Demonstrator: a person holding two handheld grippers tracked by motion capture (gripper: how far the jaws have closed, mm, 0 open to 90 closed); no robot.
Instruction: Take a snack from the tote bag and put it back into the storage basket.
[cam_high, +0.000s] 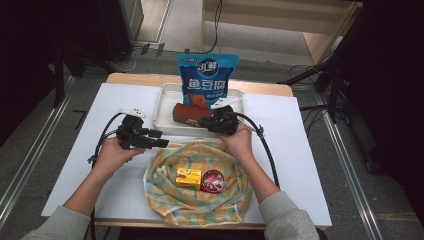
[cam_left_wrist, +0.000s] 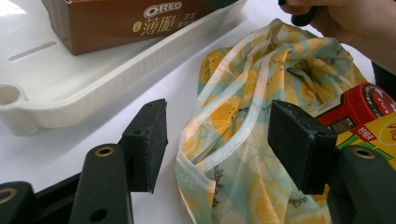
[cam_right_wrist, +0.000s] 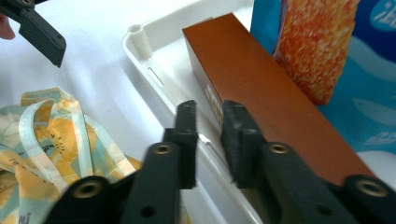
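Between the spread jaws of the left gripper, the rim of the printed bag lies ungripped; a red can and yellow box sit in the bag beyond its right jaw. Ahead-left of this gripper stands the white tray. Right gripper: jaws narrowly parted around the tray edge, brown box just ahead, blue pouch behind it.

Bright overhead light, dark surroundings; glare whitens the table, near jaws blurred
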